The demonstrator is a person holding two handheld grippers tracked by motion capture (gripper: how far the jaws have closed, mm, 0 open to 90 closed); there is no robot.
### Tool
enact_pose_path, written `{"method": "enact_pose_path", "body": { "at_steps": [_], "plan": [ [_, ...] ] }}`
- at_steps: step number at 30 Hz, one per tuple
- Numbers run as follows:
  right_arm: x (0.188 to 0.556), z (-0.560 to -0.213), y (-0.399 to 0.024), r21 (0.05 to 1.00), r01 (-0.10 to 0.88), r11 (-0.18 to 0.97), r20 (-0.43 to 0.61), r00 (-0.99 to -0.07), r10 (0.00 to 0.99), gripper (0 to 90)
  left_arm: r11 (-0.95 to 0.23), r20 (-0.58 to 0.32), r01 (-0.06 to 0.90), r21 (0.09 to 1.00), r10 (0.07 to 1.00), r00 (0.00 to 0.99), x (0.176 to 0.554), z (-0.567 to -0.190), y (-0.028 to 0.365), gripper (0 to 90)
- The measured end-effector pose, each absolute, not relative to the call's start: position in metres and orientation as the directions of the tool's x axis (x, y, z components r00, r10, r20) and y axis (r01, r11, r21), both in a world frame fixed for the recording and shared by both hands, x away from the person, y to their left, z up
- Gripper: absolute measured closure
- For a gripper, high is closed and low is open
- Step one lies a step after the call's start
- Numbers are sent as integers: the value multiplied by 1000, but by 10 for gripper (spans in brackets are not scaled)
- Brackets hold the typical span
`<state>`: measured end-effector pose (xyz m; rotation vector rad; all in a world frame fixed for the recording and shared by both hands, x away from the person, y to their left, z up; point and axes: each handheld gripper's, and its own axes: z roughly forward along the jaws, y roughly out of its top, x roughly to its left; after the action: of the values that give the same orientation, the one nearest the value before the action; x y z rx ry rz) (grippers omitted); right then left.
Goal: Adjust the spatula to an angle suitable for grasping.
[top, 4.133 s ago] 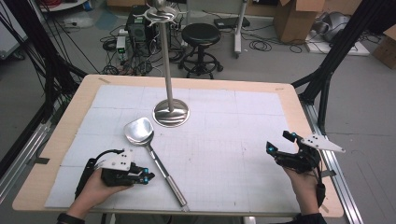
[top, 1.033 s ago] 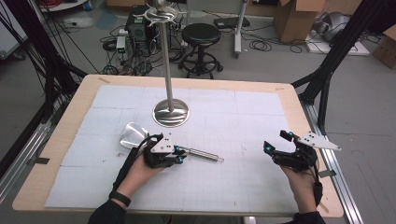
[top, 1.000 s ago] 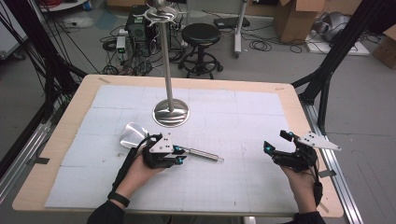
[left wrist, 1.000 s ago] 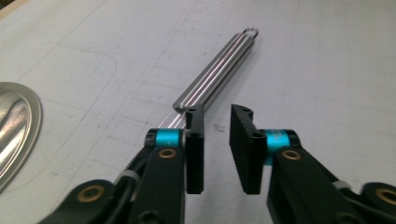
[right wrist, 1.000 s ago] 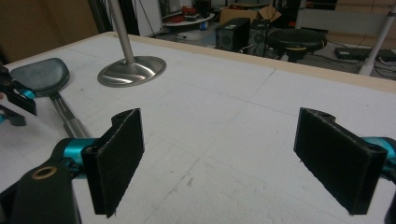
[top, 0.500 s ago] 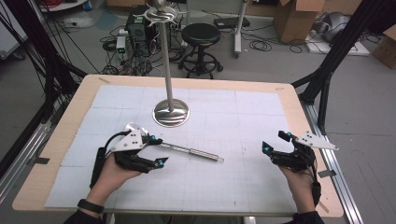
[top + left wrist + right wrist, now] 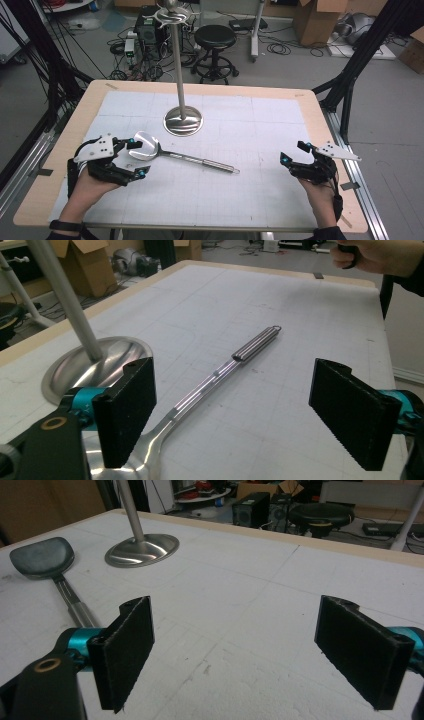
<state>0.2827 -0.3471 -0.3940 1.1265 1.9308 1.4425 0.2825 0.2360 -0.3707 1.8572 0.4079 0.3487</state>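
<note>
Steel ladle (image 7: 182, 156) lies flat on the white mat (image 7: 260, 200), bowl toward the left gripper (image 7: 135, 159), handle running off to the right, just in front of the stand's round base (image 7: 183, 121). The left gripper's jaws have just been opening and now stand wide, gripping nothing, the bowl between them. Over at the mat's right edge the right gripper (image 7: 294, 155) hovers well apart, jaws wide and empty.

Left gripper (image 7: 134, 159): jaws have just been opening and stand wide apart, nothing between the pads. Right gripper (image 7: 294, 159): jaws wide apart, empty, hand resting low behind them.
</note>
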Motion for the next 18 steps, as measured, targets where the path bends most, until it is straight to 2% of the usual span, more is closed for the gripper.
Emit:
{"method": "enact_pose_path", "body": {
  "at_steps": [5,18],
  "plan": [
    [283,-394,-348,938,329,105,99,-547,831,154,-268,40,91,959,448,893,284,-364,247,185],
    [283,-395,-348,938,331,103,99,-542,835,154,-266,51,82,960,456,888,284,-362,248,182]
  ]
}}
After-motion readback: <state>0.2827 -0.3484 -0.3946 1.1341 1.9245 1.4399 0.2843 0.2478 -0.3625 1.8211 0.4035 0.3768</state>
